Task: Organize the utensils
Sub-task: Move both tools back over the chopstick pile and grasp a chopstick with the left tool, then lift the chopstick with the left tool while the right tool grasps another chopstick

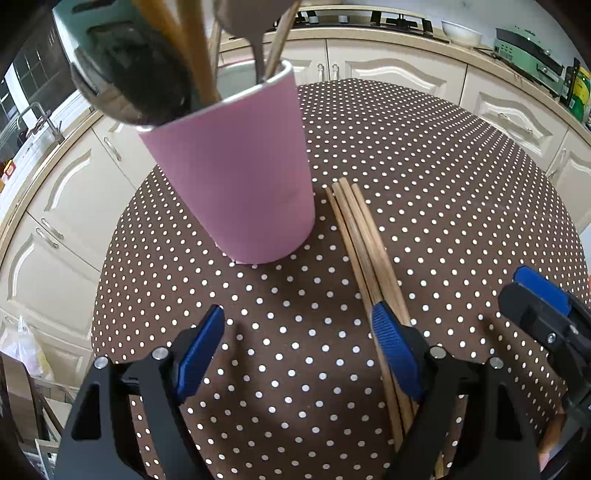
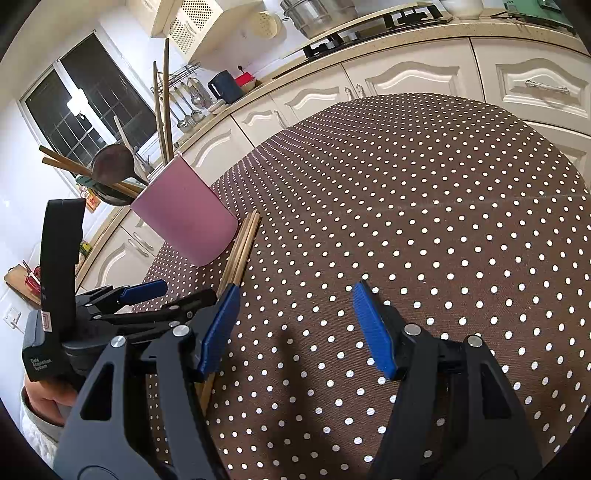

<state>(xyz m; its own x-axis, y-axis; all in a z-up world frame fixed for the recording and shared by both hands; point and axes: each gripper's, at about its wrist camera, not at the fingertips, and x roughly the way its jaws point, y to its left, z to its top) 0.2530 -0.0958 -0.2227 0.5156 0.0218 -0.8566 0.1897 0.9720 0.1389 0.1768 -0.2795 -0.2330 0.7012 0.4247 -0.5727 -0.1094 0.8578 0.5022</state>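
A pink cup (image 1: pixel 236 173) stands on the brown polka-dot tablecloth (image 1: pixel 443 184). It holds a dark ladle (image 1: pixel 129 77), wooden handles and chopsticks. Several loose wooden chopsticks (image 1: pixel 362 236) lie bundled on the cloth just right of the cup. My left gripper (image 1: pixel 297 310) is open above the cloth in front of the cup, nothing between its pads; its right finger overlaps the chopsticks' near ends. In the right wrist view, my right gripper (image 2: pixel 295 288) is open over bare cloth, right of the chopsticks (image 2: pixel 242 247) and the cup (image 2: pixel 184 214). The left gripper (image 2: pixel 173 295) shows at its left.
Cream kitchen cabinets (image 1: pixel 402 70) curve round the far side of the round table. On the counter are a hob (image 2: pixel 369 26), a white bowl (image 1: pixel 461 33) and a green appliance (image 1: pixel 528 51). A person's hand (image 2: pixel 44 398) holds the left gripper's handle. The cloth to the right is bare.
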